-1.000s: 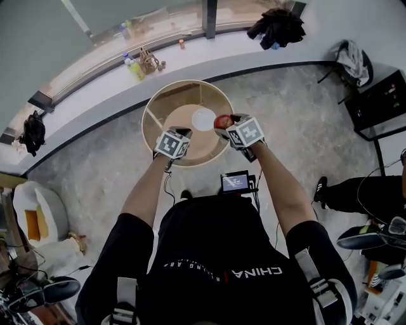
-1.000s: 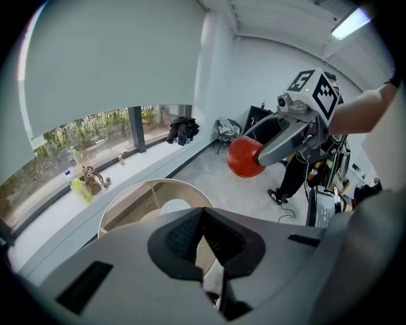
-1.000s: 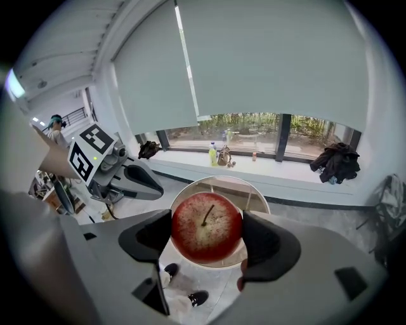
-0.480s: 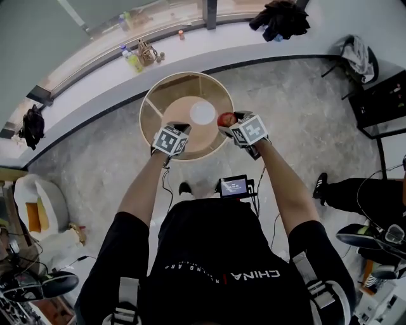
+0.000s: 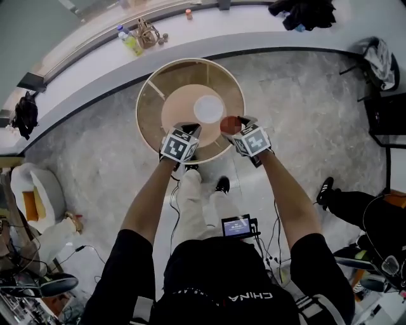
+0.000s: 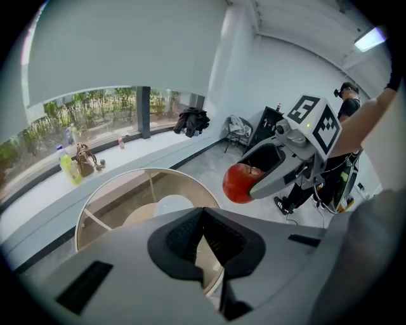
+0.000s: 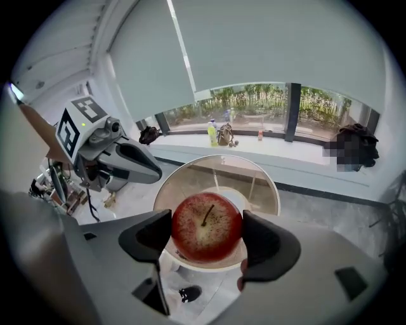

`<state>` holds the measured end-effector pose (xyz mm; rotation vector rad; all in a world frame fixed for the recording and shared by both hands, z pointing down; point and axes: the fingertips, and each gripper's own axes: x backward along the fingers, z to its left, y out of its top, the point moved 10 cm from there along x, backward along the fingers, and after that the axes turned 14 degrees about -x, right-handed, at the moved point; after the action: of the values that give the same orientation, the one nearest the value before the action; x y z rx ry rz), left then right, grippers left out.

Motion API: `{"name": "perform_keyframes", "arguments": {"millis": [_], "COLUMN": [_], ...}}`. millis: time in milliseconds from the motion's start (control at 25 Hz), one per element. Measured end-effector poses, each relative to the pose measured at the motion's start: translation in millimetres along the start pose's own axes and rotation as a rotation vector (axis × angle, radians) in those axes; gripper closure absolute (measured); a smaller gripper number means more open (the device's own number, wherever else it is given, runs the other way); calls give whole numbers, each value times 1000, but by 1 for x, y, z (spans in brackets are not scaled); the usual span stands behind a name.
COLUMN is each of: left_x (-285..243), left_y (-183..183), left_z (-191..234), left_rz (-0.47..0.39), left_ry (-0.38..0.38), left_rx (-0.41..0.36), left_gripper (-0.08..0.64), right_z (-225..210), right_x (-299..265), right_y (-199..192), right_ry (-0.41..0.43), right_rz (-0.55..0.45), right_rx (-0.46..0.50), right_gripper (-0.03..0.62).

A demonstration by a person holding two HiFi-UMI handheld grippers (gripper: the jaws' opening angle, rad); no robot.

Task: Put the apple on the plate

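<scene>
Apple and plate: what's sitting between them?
Nothing. In the head view only bare table shows between the apple and the plate.

Quick count from what I can see: one red apple [image 7: 207, 227], one white plate [image 5: 208, 108], one round glass-topped table [image 5: 152, 95], two grippers (left gripper [image 6: 203, 219], right gripper [image 7: 207, 236]), one yellow-green bottle [image 5: 131, 43], one brown bag [image 5: 147, 32], one dark jacket [image 5: 304, 13], one small screen [image 5: 238, 225]

Way to the plate [image 5: 208, 108] looks open; left gripper [image 5: 188, 129] stands beside.
</scene>
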<state>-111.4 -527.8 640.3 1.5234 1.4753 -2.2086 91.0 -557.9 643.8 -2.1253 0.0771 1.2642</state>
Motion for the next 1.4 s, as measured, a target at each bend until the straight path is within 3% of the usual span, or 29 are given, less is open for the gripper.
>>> {"name": "perform_keyframes", "arguments": {"millis": [200, 360, 600, 960, 1160, 1400], "left_x": [-90, -161, -215, -226, -218, -200], "left_y": [-53, -90, -121, -122, -120, -110], "left_z": [52, 85, 114, 111, 114, 114], "left_rz": [19, 34, 71, 50, 58, 73], "left_ry": [7, -22, -38, -96, -91, -74], "left_rx": [31, -20, -6, 15, 5, -10], "left_gripper": [541, 541, 541, 541, 541, 541], "right_z": [-34, -62, -85, -80, -84, -84], "right_x": [-119, -203, -280, -306, -301, -275], "right_y": [1, -3, 5, 13, 15, 15], "right_ry": [-2, -15, -33, -54, 35, 13], "right_rz": [-37, -38, -2, -19, -43, -38], "right_rx": [-49, -77, -59, -86, -205, -187], "right_gripper": [244, 244, 244, 244, 244, 244]}}
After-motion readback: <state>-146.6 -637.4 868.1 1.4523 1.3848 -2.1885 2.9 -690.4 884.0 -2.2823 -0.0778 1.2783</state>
